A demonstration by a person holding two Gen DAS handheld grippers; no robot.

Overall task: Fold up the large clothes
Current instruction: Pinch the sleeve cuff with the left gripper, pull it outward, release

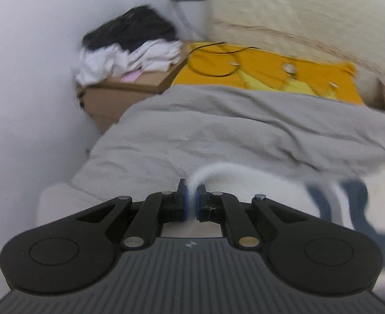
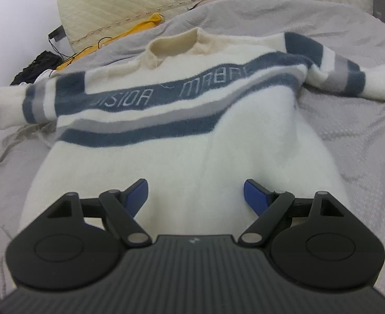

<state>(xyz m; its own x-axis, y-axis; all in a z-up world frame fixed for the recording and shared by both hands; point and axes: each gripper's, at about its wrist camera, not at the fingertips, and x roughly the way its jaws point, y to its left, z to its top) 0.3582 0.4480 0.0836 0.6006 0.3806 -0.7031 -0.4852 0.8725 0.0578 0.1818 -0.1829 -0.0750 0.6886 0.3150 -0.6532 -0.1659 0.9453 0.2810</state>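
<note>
While spread front-up across the grey bedspread (image 2: 349, 120), lies flat with cream collar (image 2: 174, 45) toward the quilted headboard (image 2: 119, 2): white knit sweater (image 2: 192, 157), blue and grey stripes crossing chest and both sleeves. Clamped fully closed on the white cuff end of one sleeve (image 1: 218, 174): left tongs (image 1: 191, 204), fabric pinched between the blue pads, sleeve lifted off the bed. Standing wide apart with nothing between the blue pads: right tongs (image 2: 196, 196), poised just above the sweater's lower body, whether touching the knit cannot be told. Beyond the bedspread: yellow garment (image 1: 265, 70) with a thin black cable (image 1: 213, 49) across it. Beside the bed against the white wall: cardboard box (image 1: 114, 96) topped by a pile of white and black clothes (image 1: 129, 49).
</note>
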